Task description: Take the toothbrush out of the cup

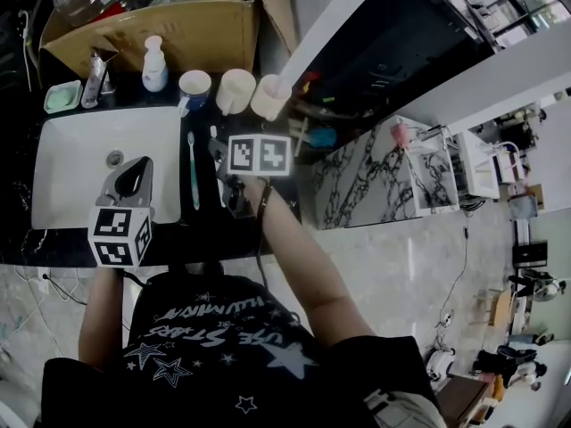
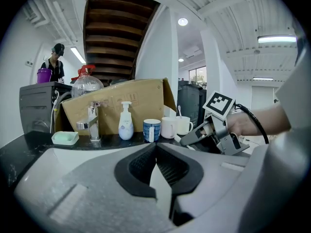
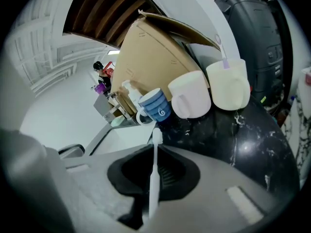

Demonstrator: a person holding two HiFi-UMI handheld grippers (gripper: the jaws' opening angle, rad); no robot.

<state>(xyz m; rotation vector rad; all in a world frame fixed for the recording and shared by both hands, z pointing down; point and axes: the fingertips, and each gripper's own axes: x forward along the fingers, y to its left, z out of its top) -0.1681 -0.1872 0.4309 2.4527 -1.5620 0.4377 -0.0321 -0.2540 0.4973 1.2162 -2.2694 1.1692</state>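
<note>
**Head view.** Black stone desk with a white sink set in it, left half of frame. Along the back edge, left to right:
- green soap dish
- chrome tap
- white pump bottle
- blue mug
- white mug
- cream cup

A cardboard box stands behind them. A teal toothbrush lies flat on the sink's right side. The left gripper is over the sink at lower left. The right gripper is at frame centre, just below the mugs and apart from them. What it carries is too small to tell here.

**Left gripper view.** The left gripper's jaws meet at the tips with nothing between them. Soap dish, tap, bottle and the three cups line the middle of the frame. The right gripper shows at centre right, tilted down toward the desk. A person stands far off at upper left.

**Right gripper view.** The right gripper's jaws are nearly together, clamped on the handle of a white toothbrush. Its bristle head stands above the jaw tips, just below the blue mug in the frame. The toothbrush is clear of every cup. The cream cup, upper right, holds another brush with a purple handle.
</note>
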